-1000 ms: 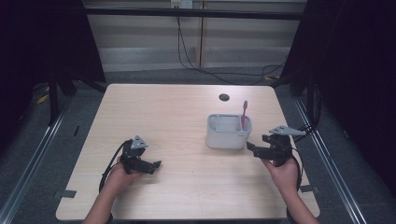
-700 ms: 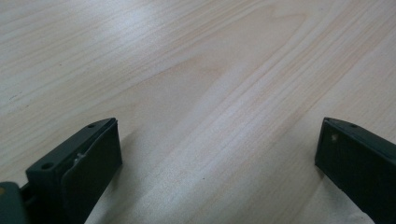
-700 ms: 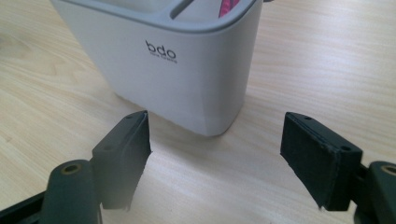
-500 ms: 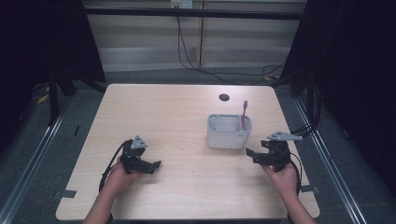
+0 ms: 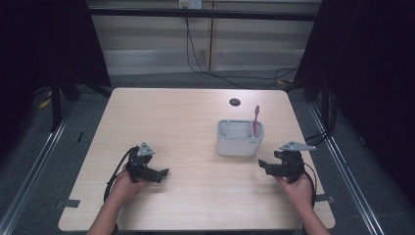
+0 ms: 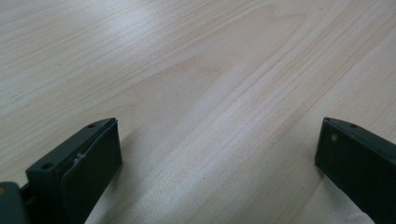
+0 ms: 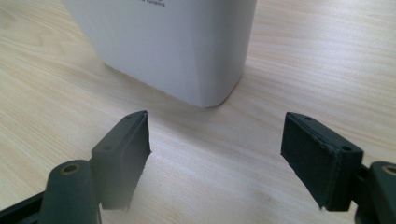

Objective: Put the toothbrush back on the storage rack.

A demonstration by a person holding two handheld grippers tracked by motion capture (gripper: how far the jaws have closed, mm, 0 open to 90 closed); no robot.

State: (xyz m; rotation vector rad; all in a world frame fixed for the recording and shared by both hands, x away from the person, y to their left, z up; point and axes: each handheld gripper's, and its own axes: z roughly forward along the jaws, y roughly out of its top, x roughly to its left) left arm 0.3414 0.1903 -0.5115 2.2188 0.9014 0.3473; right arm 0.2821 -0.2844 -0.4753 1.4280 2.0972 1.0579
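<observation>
So your work looks nearly finished, as far as I can judge. The pink plastic toothbrush [image 5: 255, 119] stands upright in the right-hand compartment of the white plastic holder box [image 5: 239, 142], and this box sits on the light wooden tabletop [image 5: 186, 122] in its right half, closer to the right edge than to the left one, some way in from the far edge. The other compartment of the box seems empty. Nothing is held in your tongs – the right gripper [image 5: 270, 167] is spread wide, and in the right gripper view its two black jaws stand apart with only bare wood between them, the white box wall just in front of them but not touching. The left gripper [image 5: 157, 174] is also spread wide and rests low near the near-left corner of the tabletop, well apart from the box. A small dark round hole [image 5: 235, 102] lies near the far edge, behind the box.

Compared with one second ago, your right hand has drawn back from the box toward the near edge – only a little. The left hand, the box and the toothbrush stay where they were. What is left, I think, is only to bring the right hand to rest.
</observation>
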